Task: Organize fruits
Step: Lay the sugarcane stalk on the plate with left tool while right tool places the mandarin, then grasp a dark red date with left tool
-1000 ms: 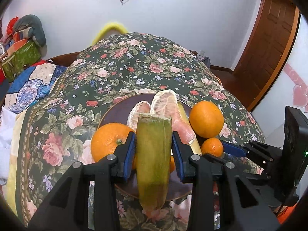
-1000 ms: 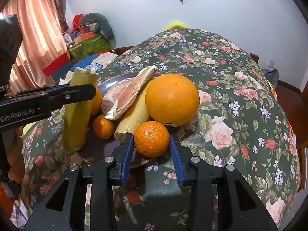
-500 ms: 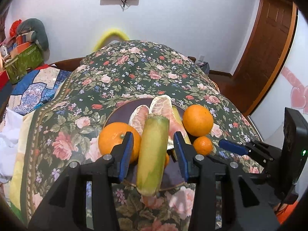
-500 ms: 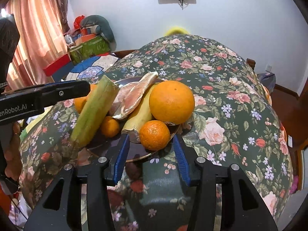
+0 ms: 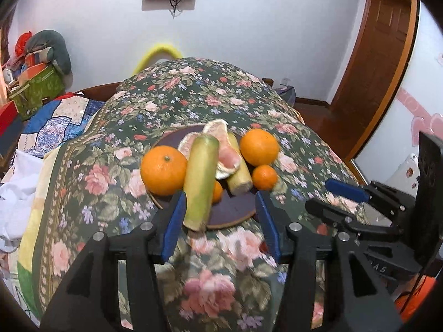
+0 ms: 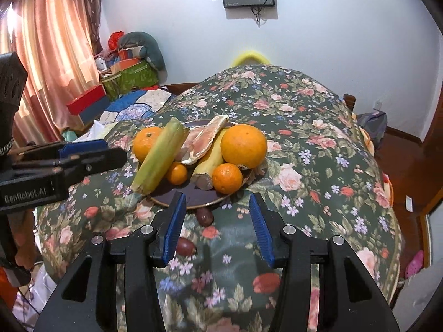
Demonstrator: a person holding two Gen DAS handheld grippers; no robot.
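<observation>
A dark plate (image 5: 235, 211) (image 6: 193, 195) on the floral tablecloth holds a green sugarcane piece (image 5: 200, 181) (image 6: 159, 156), a second cane piece (image 5: 239, 175), pomelo segments (image 5: 224, 149) (image 6: 206, 139), two large oranges (image 5: 163, 170) (image 5: 259, 146), and small tangerines (image 5: 264, 177) (image 6: 227, 178). The green cane leans on the fruit pile with its lower end on the plate's front rim. My left gripper (image 5: 220, 221) is open and empty just in front of the plate. My right gripper (image 6: 218, 222) is open and empty, also in front of the plate.
Two dark round fruits (image 6: 205, 215) (image 6: 185, 246) lie on the cloth between the right gripper's fingers, in front of the plate. Boxes and bedding (image 6: 127, 77) pile up at the far left. A wooden door (image 5: 371, 63) stands at the right. A yellow chair back (image 5: 159, 52) shows behind the table.
My left gripper has let go of the green cane piece, which now rests on the plate, and has opened and pulled back. My right gripper has opened wider and pulled back from the small tangerine.
</observation>
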